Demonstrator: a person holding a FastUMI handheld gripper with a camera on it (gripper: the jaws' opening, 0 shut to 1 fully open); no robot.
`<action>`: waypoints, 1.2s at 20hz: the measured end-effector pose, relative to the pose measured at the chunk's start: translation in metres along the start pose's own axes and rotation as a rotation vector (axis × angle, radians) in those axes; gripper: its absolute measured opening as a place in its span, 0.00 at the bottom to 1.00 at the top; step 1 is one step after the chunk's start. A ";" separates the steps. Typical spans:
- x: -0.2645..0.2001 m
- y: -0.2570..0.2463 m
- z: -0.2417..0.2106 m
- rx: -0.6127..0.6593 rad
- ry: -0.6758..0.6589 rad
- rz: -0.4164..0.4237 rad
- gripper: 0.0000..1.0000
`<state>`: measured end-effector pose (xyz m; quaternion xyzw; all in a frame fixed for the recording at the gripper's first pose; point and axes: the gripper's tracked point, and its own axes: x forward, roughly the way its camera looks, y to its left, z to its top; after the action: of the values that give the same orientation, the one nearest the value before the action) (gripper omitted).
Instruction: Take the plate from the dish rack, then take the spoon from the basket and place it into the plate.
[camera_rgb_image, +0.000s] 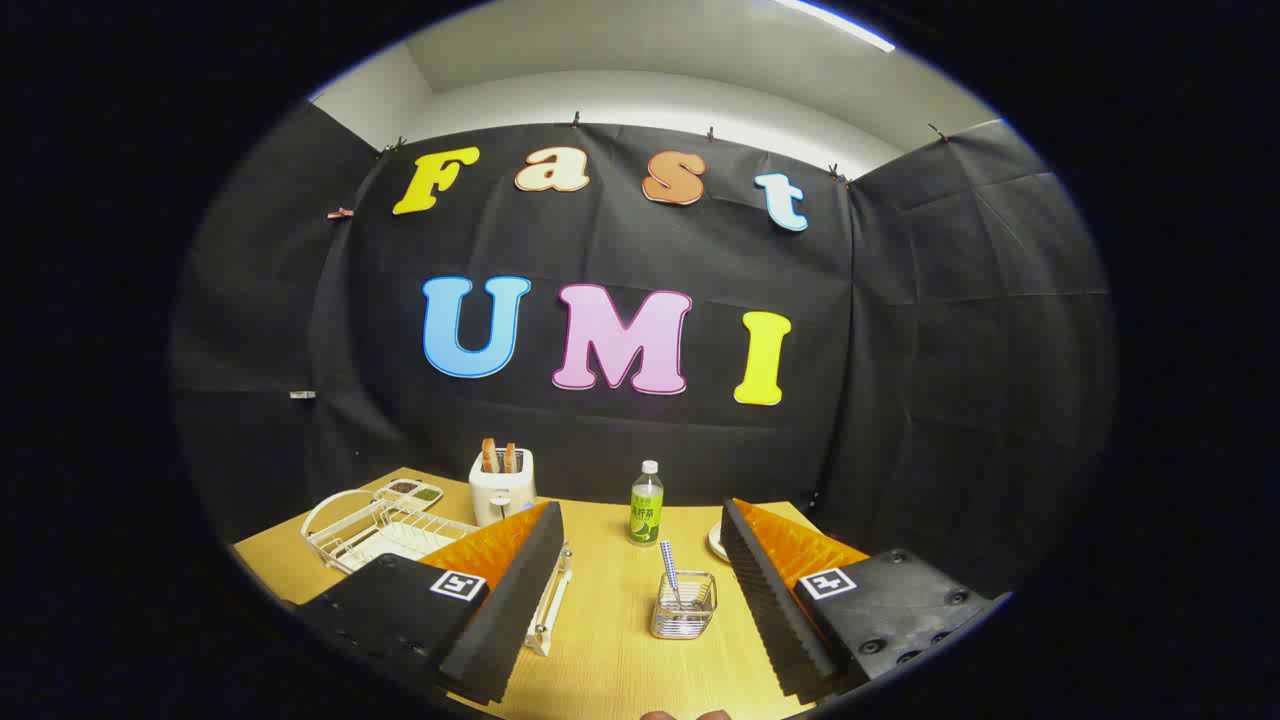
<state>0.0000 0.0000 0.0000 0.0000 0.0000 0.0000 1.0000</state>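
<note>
— Gripper (640, 590) spread wide, holding nothing. Wire basket (684, 606) sits between the fingers, spoon (669, 570) standing in it.
— And the plate (716, 541)?
— Peeking behind the right finger; white dish rack (385, 530) off left by the toaster (501, 484).

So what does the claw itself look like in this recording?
The claw has two wedge-shaped fingers with ribbed inner faces. Each sits on a dark block with screw holes and a small square black-and-white marker tag. The fingers stand open.
</note>
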 end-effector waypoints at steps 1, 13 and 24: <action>0.000 0.000 0.001 -0.004 -0.006 -0.004 0.97; -0.002 0.012 -0.010 0.017 0.027 -0.004 0.97; 0.013 0.032 -0.012 0.011 0.065 0.045 0.98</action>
<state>0.0129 0.0317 -0.0122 0.0057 0.0324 0.0224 0.9992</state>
